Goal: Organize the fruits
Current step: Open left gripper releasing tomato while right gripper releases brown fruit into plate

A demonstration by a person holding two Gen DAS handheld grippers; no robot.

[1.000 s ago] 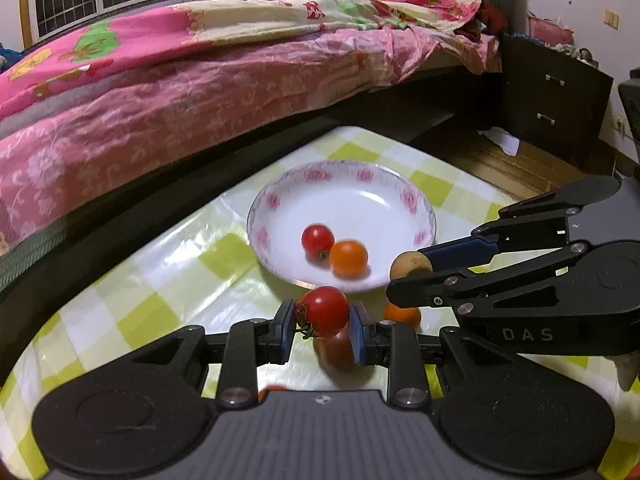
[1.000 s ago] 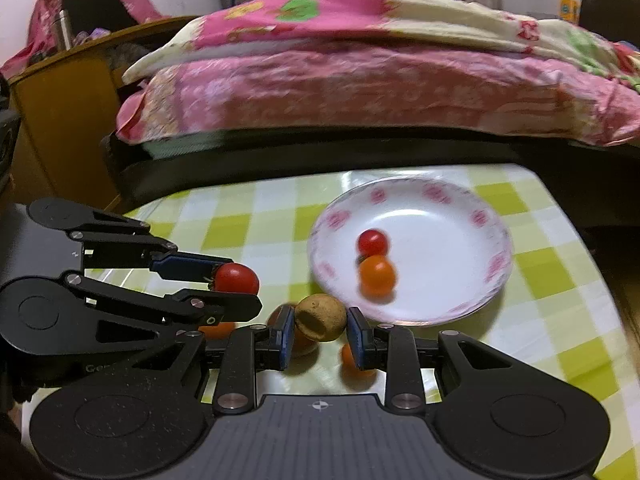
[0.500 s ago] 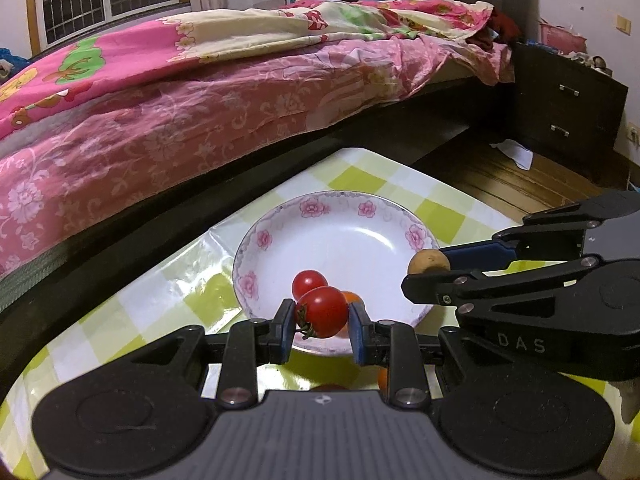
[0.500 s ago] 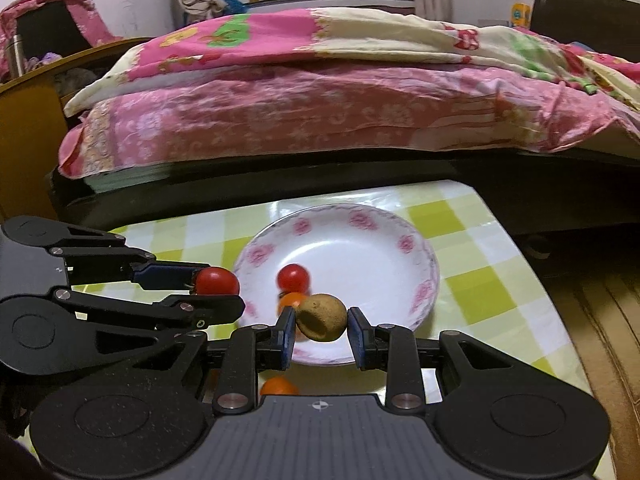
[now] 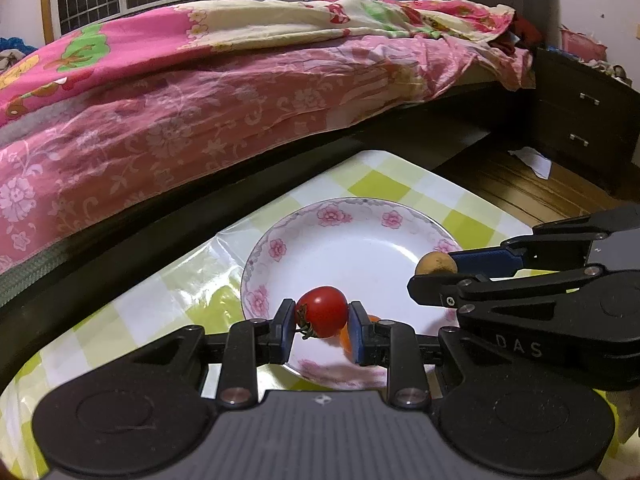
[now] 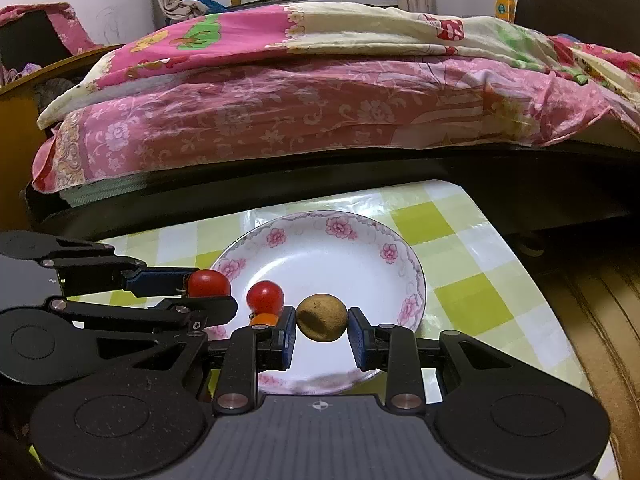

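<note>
L gripper (image 5: pixel 322 332) clamps red tomato (image 5: pixel 322 311), R gripper (image 6: pixel 322 334) clamps brown fruit (image 6: pixel 322 317) — both over plate (image 6: pixel 360 248). Risk: round fruit rolls off rim if dropped from height — knocks fruit already on plate.

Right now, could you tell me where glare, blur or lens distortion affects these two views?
Left wrist view: glare on the tablecloth left of the plate, near rim smeared. Right wrist view: fisheye bows the bed, glossy sheen behind the plate; brown fruit sharp.
</note>
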